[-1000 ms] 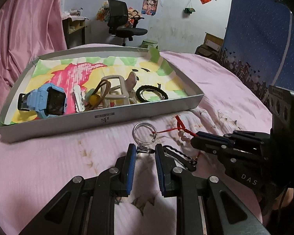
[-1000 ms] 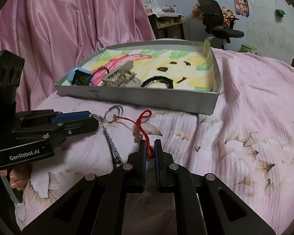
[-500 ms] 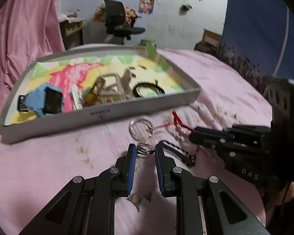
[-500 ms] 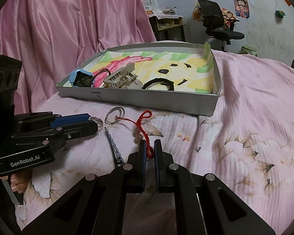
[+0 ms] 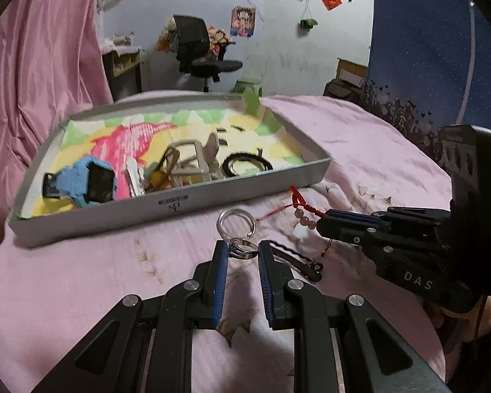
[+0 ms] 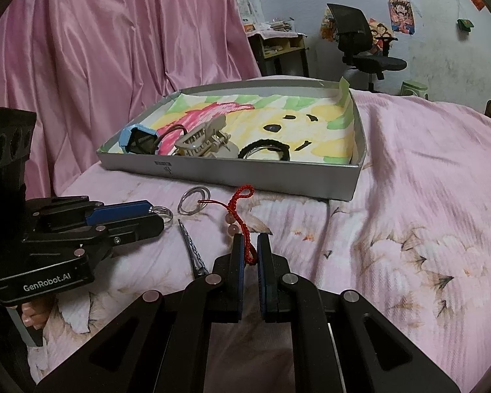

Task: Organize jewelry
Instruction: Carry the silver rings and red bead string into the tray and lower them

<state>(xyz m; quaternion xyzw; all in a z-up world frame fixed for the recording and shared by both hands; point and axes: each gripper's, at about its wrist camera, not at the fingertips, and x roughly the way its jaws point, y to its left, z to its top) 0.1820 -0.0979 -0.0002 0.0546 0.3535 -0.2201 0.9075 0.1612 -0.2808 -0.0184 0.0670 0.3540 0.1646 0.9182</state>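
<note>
My left gripper (image 5: pixel 242 249) is shut on a small silver ring (image 5: pixel 243 256), just above the pink bedspread; the right wrist view shows that ring (image 6: pixel 165 213) at the left gripper's (image 6: pixel 156 216) tips. A clear glass ring (image 5: pixel 235 226) lies just beyond it, tied to a red cord with pink beads (image 5: pixel 299 204). My right gripper (image 6: pixel 249 245) is shut on the near end of the red cord (image 6: pixel 243 194). A black hair clip (image 5: pixel 296 258) lies between the two grippers. The grey tray (image 5: pixel 180 203) sits just behind.
The tray holds a blue watch (image 5: pixel 88 185), a beige claw clip (image 6: pixel 201 142), a black band (image 5: pixel 247 165) and a brown hair tie. A pink curtain (image 6: pixel 98 49) hangs on the left. An office chair (image 5: pixel 203 50) and a desk stand far behind the bed.
The left wrist view has tilted up a little, with the silver ring still between the pads. The right gripper and the red cord have stayed where they were.
</note>
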